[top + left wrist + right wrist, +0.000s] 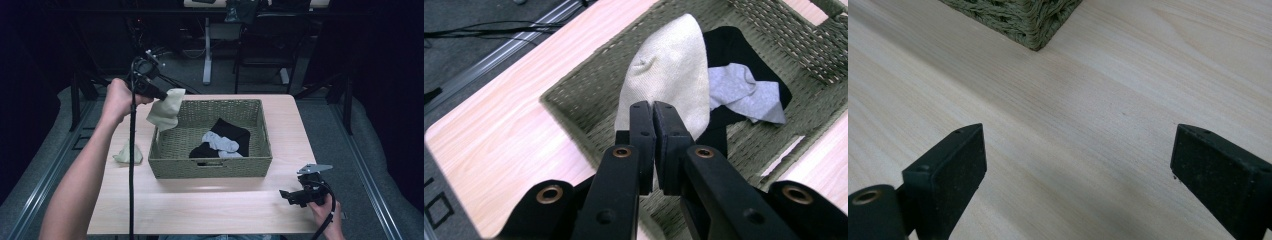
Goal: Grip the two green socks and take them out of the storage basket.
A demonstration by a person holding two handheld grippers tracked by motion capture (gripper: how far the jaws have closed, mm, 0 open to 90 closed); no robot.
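A cream sock point(166, 109) hangs from my left gripper point(162, 95), which is shut on its top edge above the left rim of the woven green basket point(210, 167). In the left gripper view the sock point(666, 75) dangles between the closed jaws of the gripper point(654, 107), over the basket point(584, 100). Inside the basket lie a black sock point(231, 132) and a grey sock point(220, 142). A second cream sock point(128, 153) lies on the table left of the basket. My right gripper point(286, 196) rests open near the front right table edge, with nothing between its jaws point(1075, 155).
The light wooden table point(210, 200) has bare room in front of the basket and to its right. The basket's corner point(1035, 22) appears at the top of the right gripper view. Desk legs and chairs stand beyond the far edge.
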